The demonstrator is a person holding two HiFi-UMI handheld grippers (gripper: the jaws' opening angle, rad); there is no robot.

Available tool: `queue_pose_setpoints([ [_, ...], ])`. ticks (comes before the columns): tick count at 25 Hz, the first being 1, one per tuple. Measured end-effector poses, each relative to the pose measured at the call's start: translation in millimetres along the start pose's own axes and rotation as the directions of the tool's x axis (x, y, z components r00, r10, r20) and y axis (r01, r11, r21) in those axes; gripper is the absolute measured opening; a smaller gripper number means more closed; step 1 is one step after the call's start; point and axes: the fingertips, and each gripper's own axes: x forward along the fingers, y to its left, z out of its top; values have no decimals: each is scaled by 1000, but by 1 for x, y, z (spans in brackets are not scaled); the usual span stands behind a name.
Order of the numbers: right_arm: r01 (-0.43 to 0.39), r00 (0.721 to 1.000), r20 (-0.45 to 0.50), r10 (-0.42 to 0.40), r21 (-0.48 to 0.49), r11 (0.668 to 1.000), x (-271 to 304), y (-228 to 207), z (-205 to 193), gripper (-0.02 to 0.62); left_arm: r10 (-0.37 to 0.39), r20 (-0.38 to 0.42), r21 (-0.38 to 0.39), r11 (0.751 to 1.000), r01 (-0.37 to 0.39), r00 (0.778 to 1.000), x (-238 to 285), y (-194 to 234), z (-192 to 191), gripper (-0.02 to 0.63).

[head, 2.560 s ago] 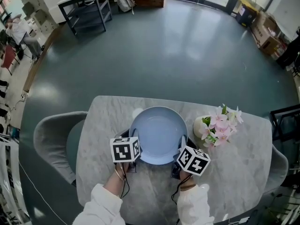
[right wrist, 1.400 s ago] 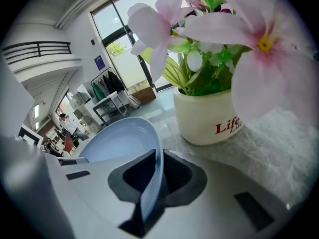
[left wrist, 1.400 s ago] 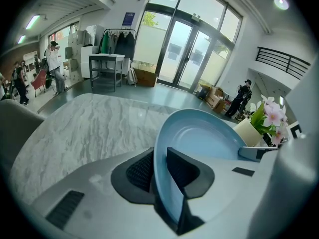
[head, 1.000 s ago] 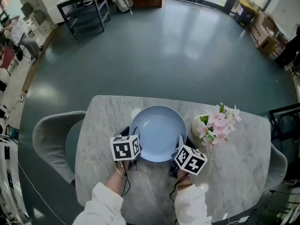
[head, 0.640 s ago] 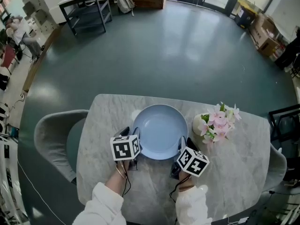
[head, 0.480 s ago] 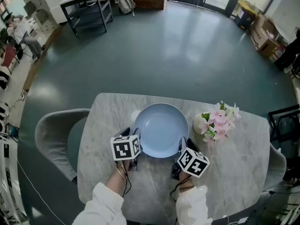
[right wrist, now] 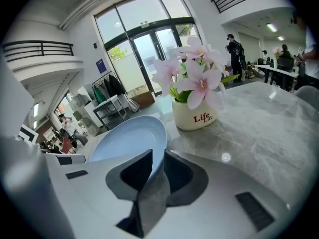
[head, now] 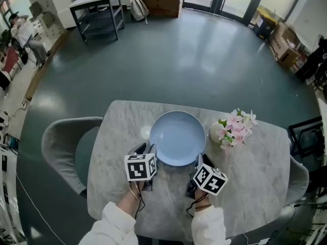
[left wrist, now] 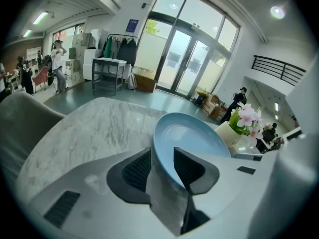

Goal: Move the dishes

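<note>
A light blue plate (head: 178,138) lies flat on the marble table (head: 255,162). Both grippers sit at its near rim. My left gripper (head: 144,150) is at the near-left rim. In the left gripper view the plate (left wrist: 194,138) has its rim between the jaws of the left gripper (left wrist: 162,166), with a gap on the inner side. These jaws have just been opening. My right gripper (head: 199,160) is at the near-right rim. Its jaws (right wrist: 157,171) have just been closing, and the plate's (right wrist: 124,143) rim stands between the pads. I see no pad pressing on it.
A white vase of pink flowers (head: 232,129) stands just right of the plate, close to my right gripper, and shows large in the right gripper view (right wrist: 194,113). Grey chairs flank the table at the left (head: 66,147) and right (head: 301,177).
Both grippers have drawn back toward me, so their marker cubes no longer overlap the plate's rim. The plate stays put on the table beside the vase.
</note>
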Motion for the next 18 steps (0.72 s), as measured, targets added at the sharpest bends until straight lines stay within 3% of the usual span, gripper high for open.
queue_pose_setpoints([
  [11,-17,1000,18,17,-20,1000,-73,16,-14,80,-120,17,-12,993,120,993,-73,-42,-16,62],
  [18,-66,997,31,66,-8,998,-131,32,-25,69,-161,7,35,986,161,987,-135,-62,-32,20],
])
